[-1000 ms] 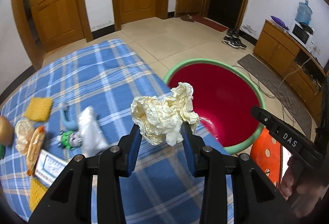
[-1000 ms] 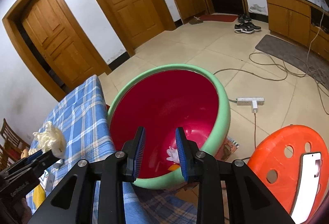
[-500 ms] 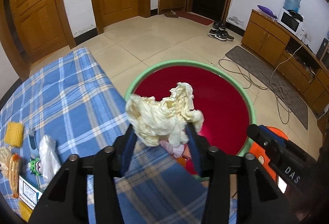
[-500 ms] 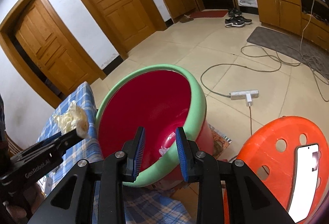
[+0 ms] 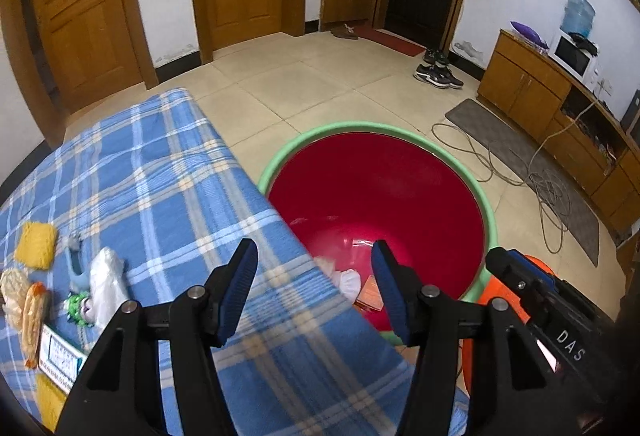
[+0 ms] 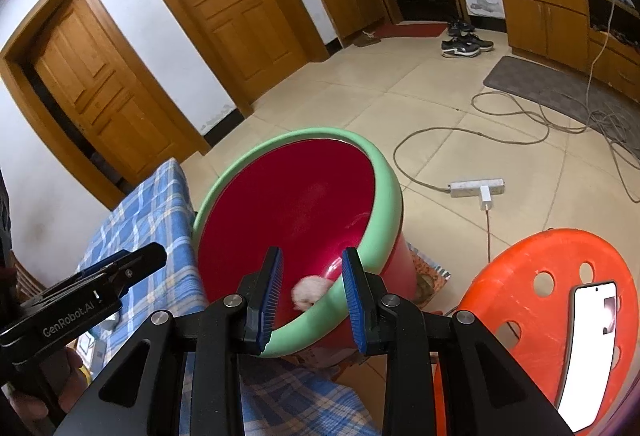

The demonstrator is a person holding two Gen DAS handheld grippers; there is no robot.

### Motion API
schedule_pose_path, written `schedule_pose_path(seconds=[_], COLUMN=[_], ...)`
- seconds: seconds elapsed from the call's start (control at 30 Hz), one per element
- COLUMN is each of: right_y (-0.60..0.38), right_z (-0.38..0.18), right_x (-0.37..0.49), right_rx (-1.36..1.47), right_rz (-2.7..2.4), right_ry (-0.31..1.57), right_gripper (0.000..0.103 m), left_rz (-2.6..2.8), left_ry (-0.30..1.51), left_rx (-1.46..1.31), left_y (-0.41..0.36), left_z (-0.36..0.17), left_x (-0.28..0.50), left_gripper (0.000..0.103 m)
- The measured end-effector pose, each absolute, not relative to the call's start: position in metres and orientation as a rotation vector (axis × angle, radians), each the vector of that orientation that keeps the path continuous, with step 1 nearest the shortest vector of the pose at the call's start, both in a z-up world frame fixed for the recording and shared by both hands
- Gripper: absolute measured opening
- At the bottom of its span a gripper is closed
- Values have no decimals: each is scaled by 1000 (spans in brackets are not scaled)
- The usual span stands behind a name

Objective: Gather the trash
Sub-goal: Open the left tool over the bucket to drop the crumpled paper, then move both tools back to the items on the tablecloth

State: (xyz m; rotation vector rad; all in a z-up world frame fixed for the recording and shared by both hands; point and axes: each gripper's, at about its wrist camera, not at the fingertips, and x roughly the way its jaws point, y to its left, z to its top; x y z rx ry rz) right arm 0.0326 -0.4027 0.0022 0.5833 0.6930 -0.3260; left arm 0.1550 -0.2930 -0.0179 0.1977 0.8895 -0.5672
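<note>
A red basin with a green rim stands on the floor beside the table; it also shows in the right wrist view. Crumpled paper and other scraps lie at its bottom. My left gripper is open and empty, over the table edge next to the basin. My right gripper is open and empty, just in front of the basin's near rim. On the blue plaid tablecloth at the left lie a clear plastic bag, snack wrappers and a yellow sponge.
An orange plastic stool with a phone on it stands right of the basin. A power strip and cables lie on the tile floor. Wooden doors and a cabinet line the walls.
My left gripper carried the crumpled paper wad from over the table to over the basin, then opened. The wad has dropped into the basin. The right gripper stayed open.
</note>
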Motion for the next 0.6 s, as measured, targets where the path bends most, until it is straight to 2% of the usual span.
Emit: schedule_pose_path(seconds=[0.13,0.6], right_y=[-394,-341], right_z=[8,29], right_x=[29,31], right_rx=[579,506], right_rz=[-294,-191], right_ry=[682,677], right_gripper=[43,52], left_rz=[-539,-381], left_ry=[889,884], left_rx=[164,76], left_y=[-273,-181], left_z=[-13,-1], left_x=[151,140], left_gripper=[59,60])
